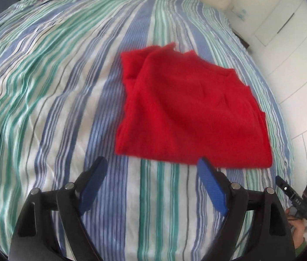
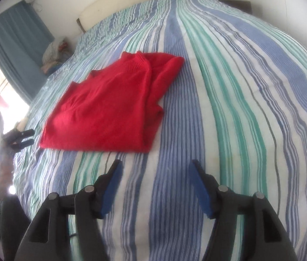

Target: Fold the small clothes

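Covering the bed (image 2: pixel 229 100): striped blue-green sheet.

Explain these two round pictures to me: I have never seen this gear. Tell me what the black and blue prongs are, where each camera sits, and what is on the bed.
There is no robot here. A person holds a hand tool in each hand, each with two blue-padded fingers and a wide-angle camera looking along them. One picture is from the left gripper, the other from the right gripper; each also glimpses the other tool at its edge. Both stand open and hold nothing. On the striped bedspread lies a red sweater, partly folded, just ahead of the fingers and untouched.
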A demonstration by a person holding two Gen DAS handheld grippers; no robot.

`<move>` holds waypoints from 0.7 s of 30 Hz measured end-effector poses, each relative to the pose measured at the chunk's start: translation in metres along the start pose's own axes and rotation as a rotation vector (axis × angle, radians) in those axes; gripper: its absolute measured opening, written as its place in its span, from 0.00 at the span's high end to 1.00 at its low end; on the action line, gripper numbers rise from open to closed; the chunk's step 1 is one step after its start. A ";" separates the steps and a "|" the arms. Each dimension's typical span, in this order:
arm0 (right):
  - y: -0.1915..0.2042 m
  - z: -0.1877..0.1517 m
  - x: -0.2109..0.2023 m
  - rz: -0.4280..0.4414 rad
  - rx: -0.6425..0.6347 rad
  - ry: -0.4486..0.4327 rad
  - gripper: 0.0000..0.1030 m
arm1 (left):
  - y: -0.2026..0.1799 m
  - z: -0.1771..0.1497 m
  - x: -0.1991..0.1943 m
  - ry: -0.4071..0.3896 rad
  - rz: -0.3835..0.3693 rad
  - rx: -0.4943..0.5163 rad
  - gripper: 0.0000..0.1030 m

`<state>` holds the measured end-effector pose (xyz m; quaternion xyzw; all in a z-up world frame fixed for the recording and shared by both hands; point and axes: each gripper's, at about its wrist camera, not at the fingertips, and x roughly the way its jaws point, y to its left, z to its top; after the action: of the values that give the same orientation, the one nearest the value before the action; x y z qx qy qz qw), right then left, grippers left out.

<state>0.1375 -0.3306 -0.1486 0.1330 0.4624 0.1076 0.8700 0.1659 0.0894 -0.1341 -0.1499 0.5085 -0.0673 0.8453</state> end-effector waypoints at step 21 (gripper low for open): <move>0.018 -0.068 0.016 -0.224 -0.162 -0.080 0.05 | -0.054 -0.085 0.051 -0.067 0.211 0.288 0.01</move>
<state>0.0884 -0.2996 -0.1921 0.0142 0.4290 0.0413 0.9022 0.1177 0.0092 -0.1964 0.0245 0.4780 -0.0454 0.8768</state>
